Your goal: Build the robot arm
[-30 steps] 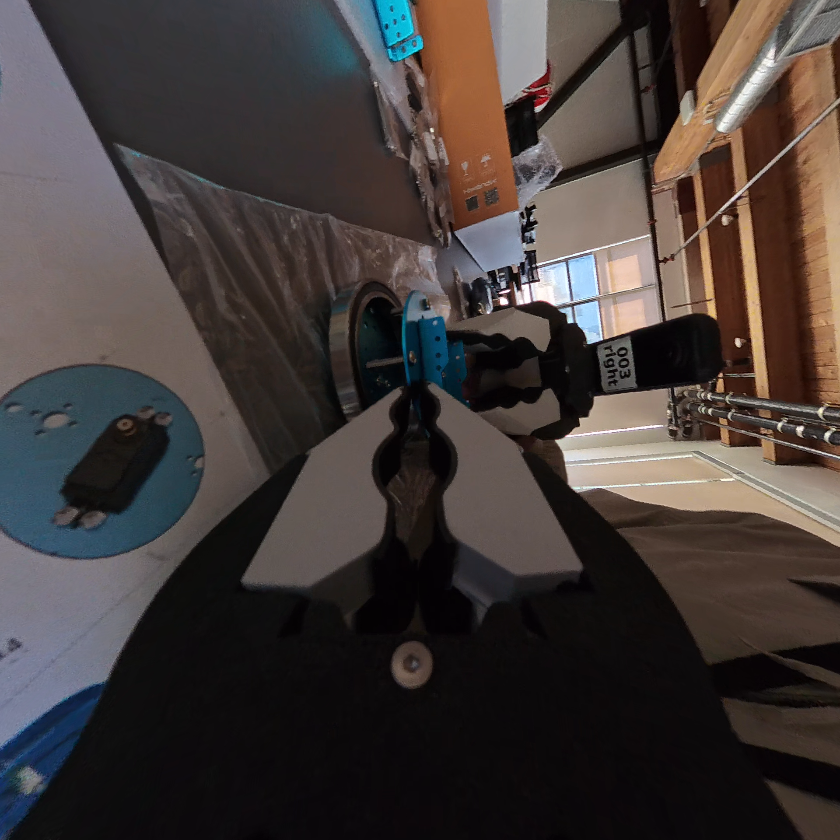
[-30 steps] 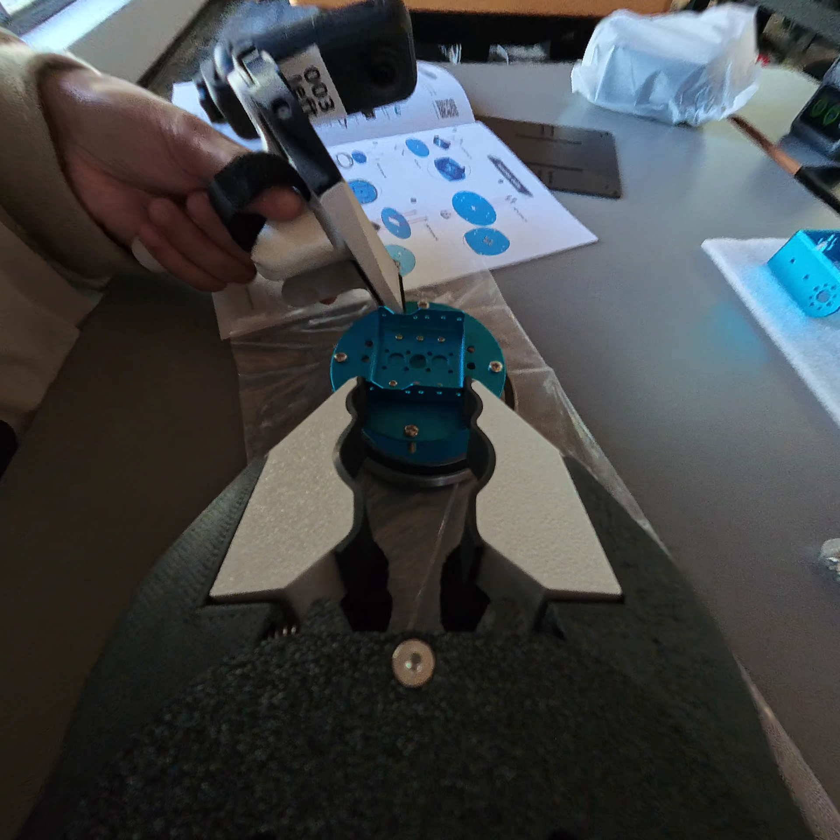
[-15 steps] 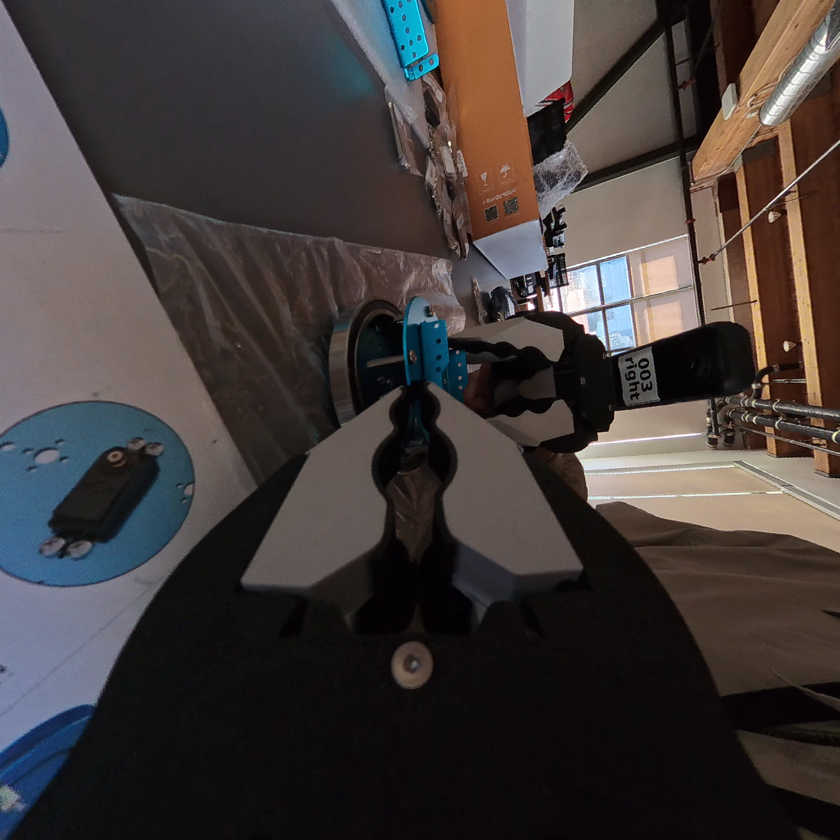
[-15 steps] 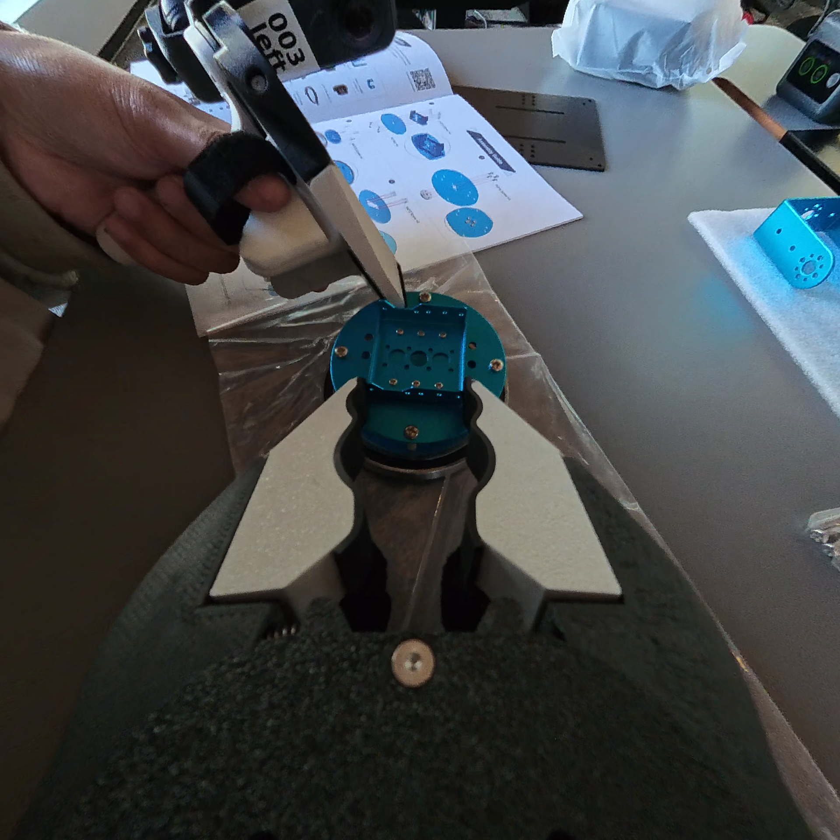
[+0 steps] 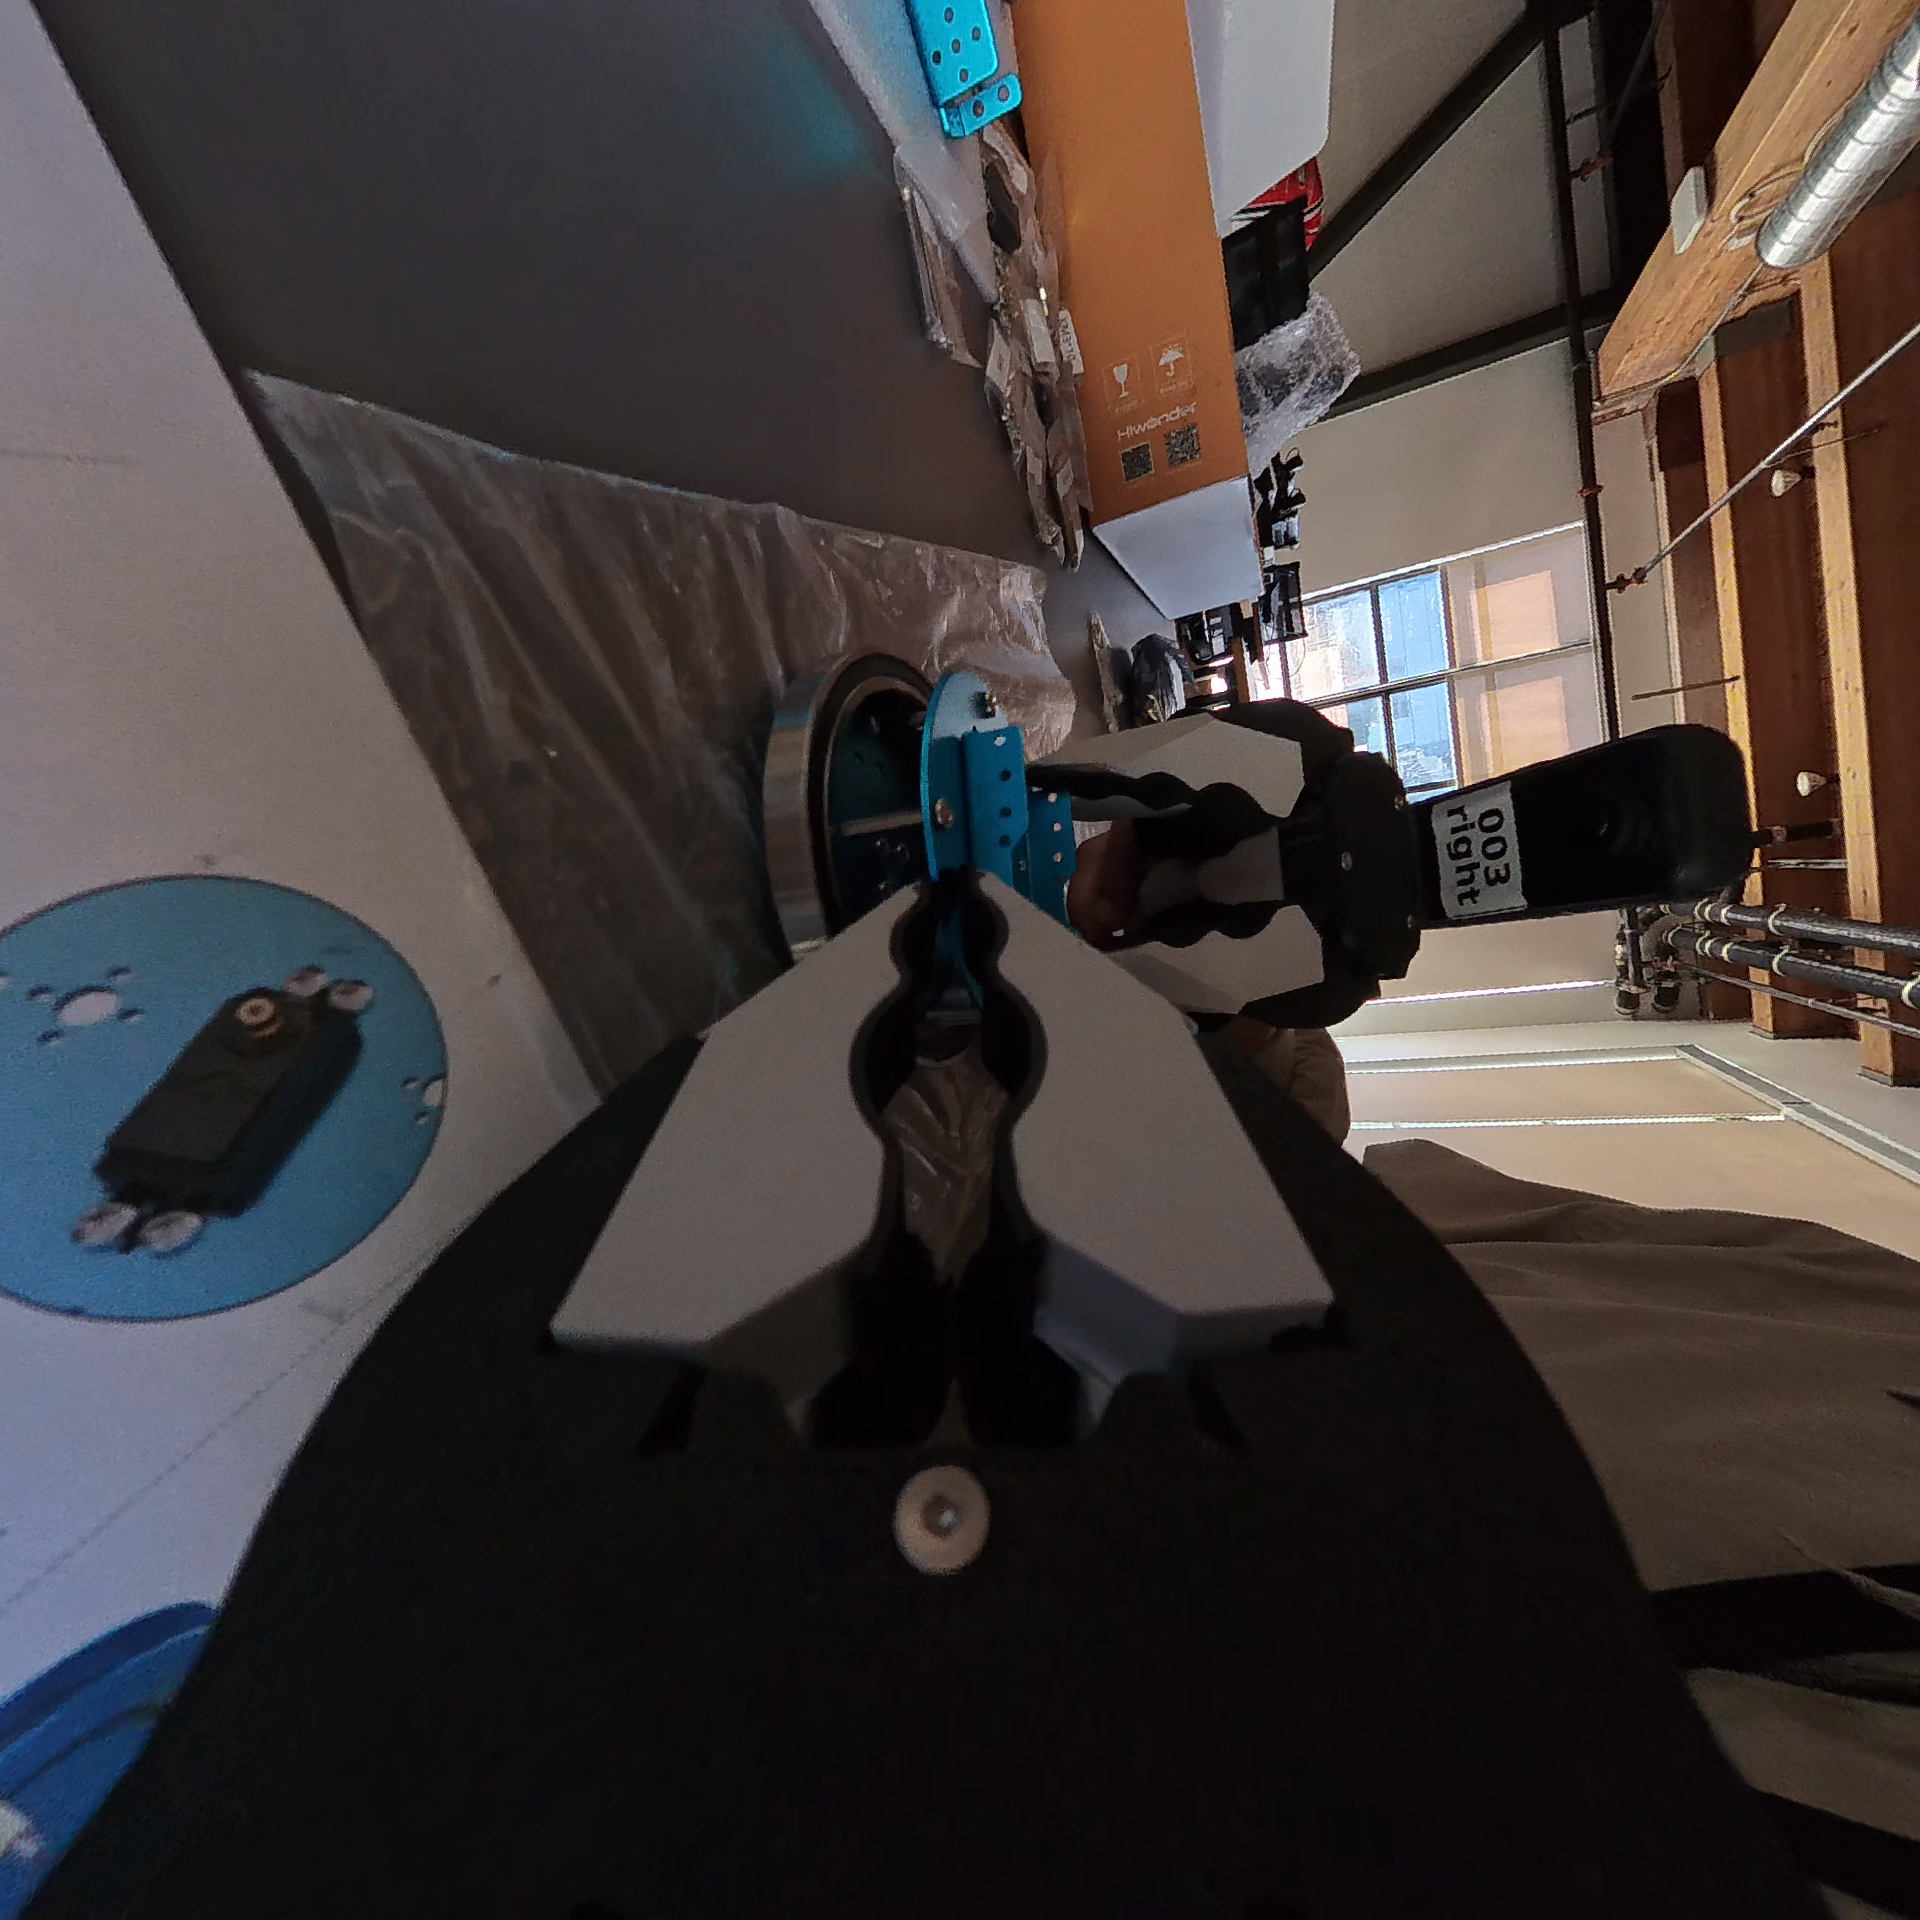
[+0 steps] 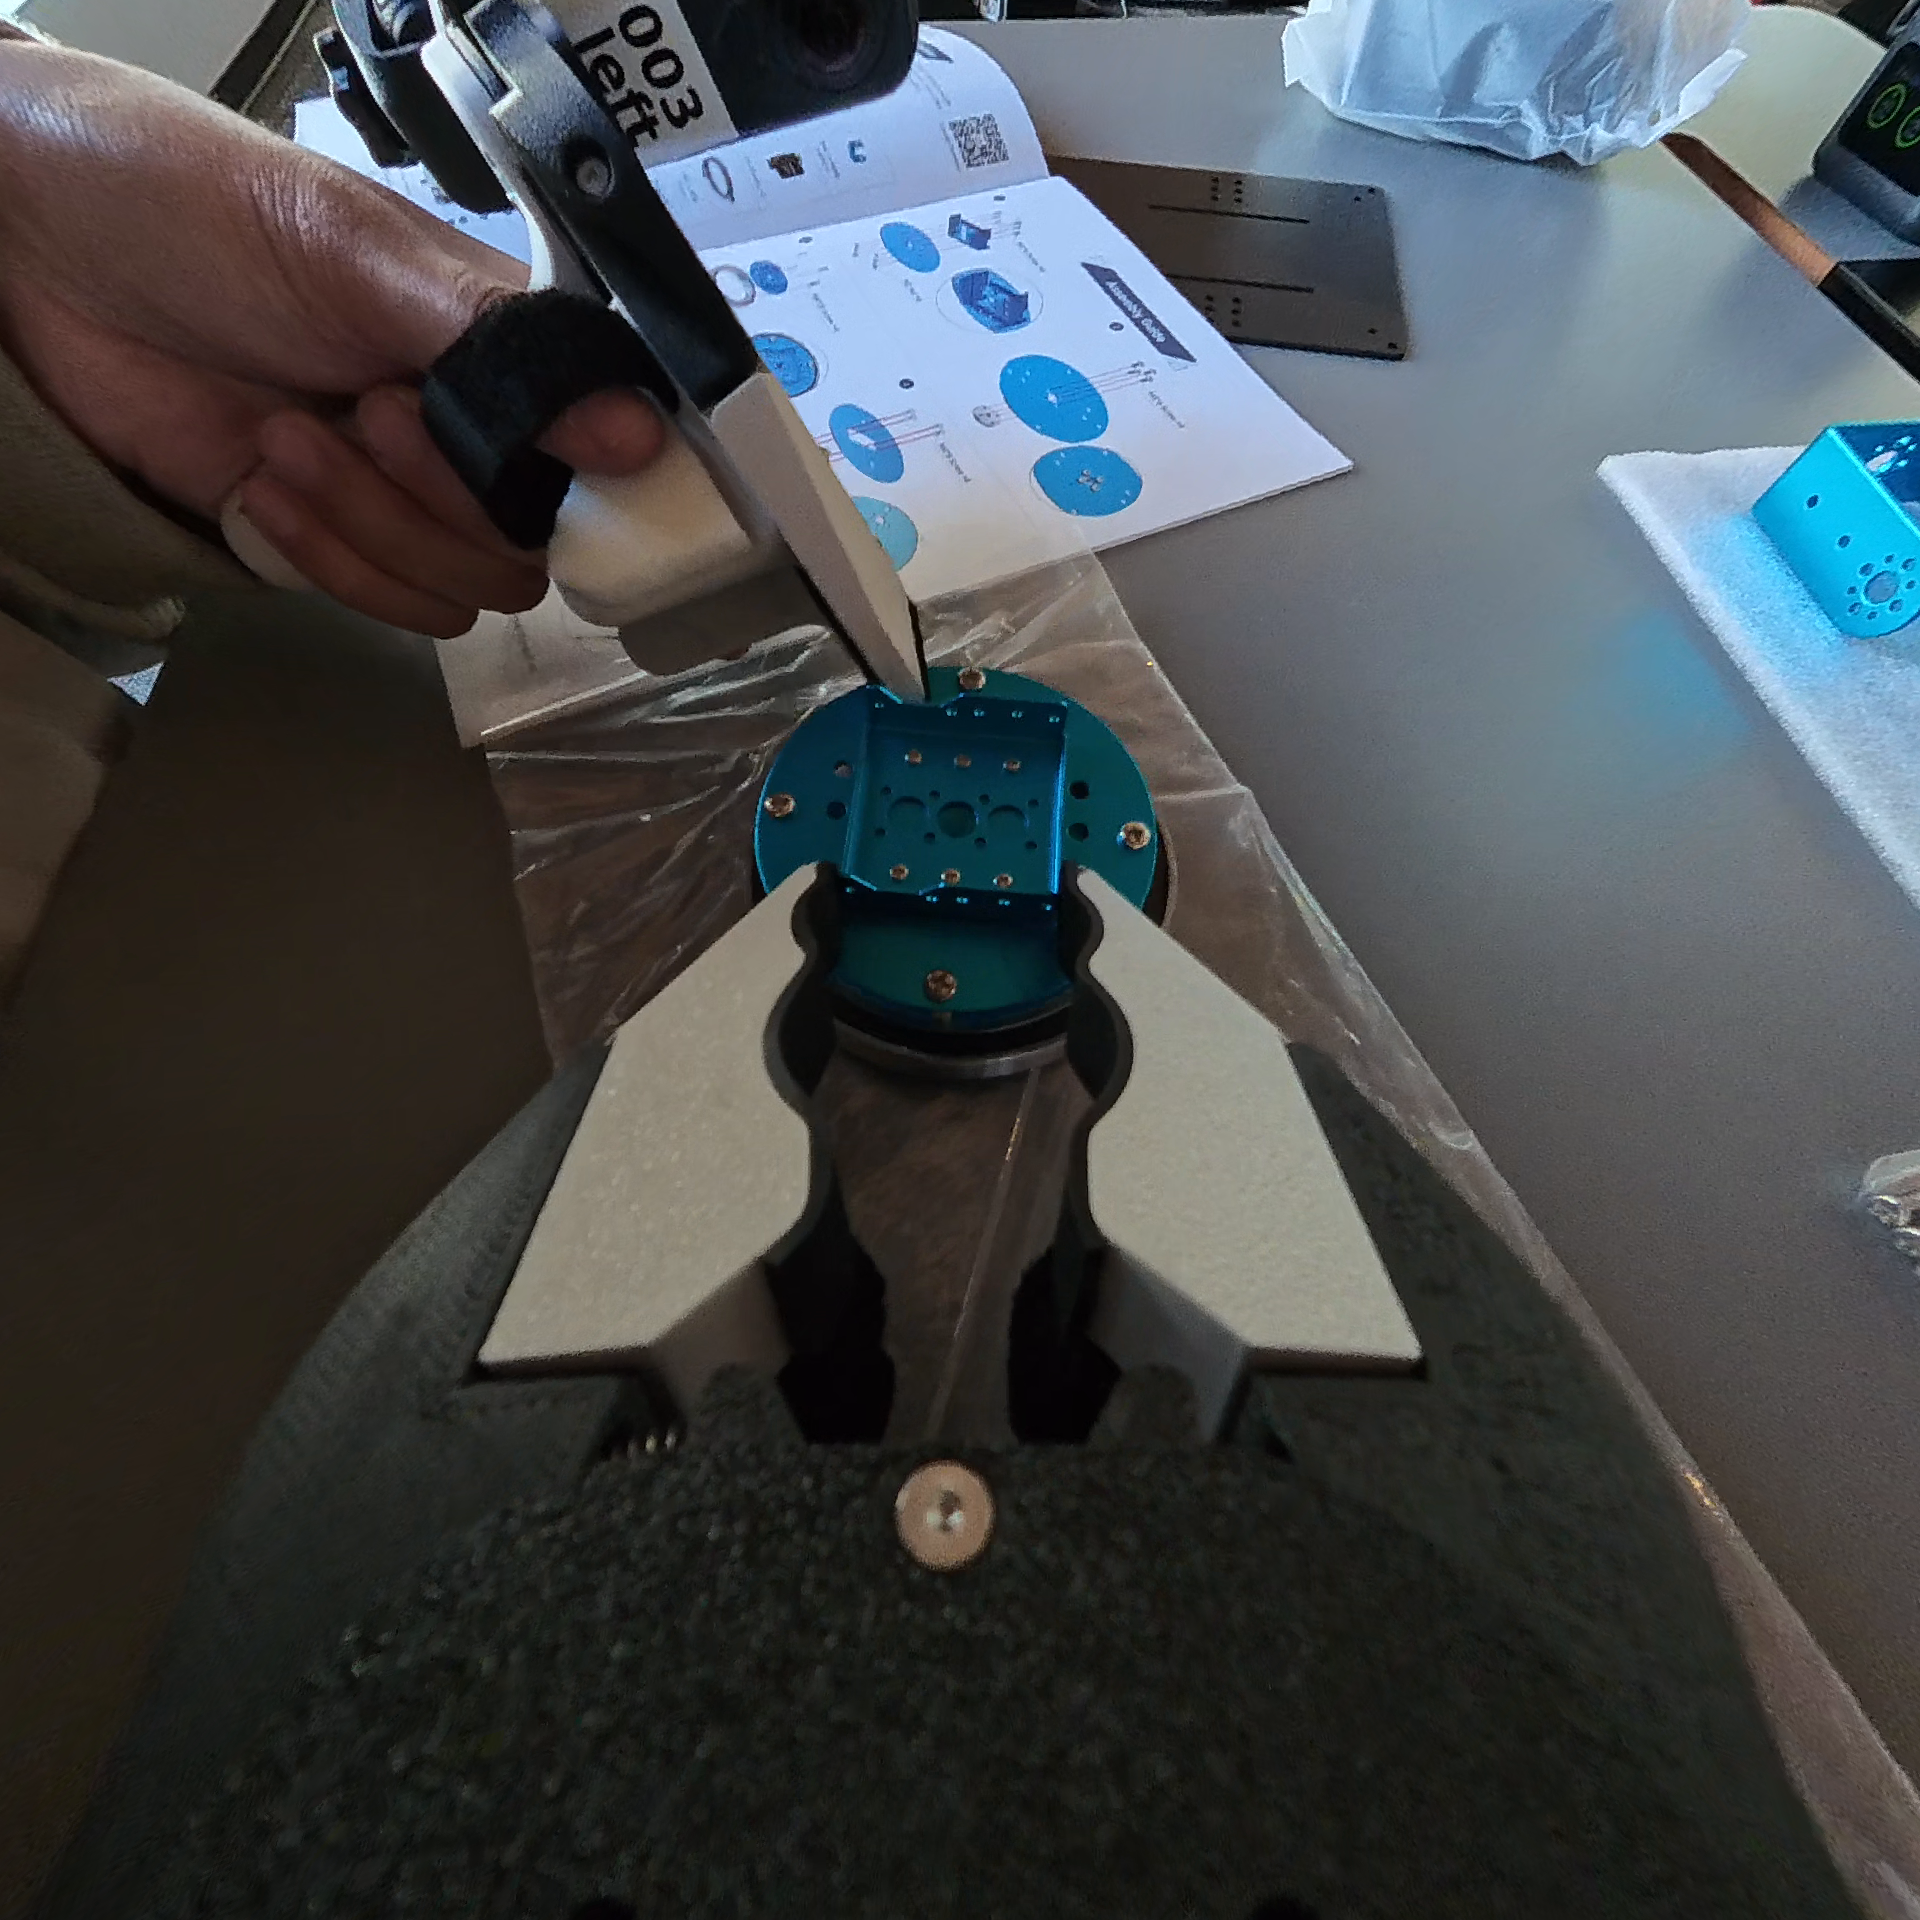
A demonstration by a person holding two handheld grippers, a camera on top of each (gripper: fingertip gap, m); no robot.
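Note:
A blue round disc [image 6: 1107, 831] with a blue square bracket [image 6: 951, 821] on top sits on a steel ring [image 6: 956, 1060]. The stack rests on a clear plastic bag [image 6: 1195, 644] on the grey table. My right gripper [image 6: 945, 883] is closed around the near sides of the bracket. My left gripper [image 6: 909, 681], held by a hand [image 6: 260, 364], comes in from the upper left, shut on the stack's far-left edge. In the left wrist view the left gripper [image 5: 954, 894] pinches a thin blue edge, and the right gripper [image 5: 1060, 842] holds the bracket [image 5: 997, 821] from the other side.
An open instruction booklet [image 6: 1039, 416] lies behind the stack. A black perforated plate [image 6: 1278, 260] and a white plastic bag [image 6: 1507, 73] lie farther back. A second blue bracket [image 6: 1849, 540] sits on white foam at the right. An orange box [image 5: 1122, 260] stands across the table. The left gripper's tips are roughly 4 cm from the right gripper's.
Both grippers keep their hold on the blue stack. The left gripper and hand now show closer and larger in the right wrist view.

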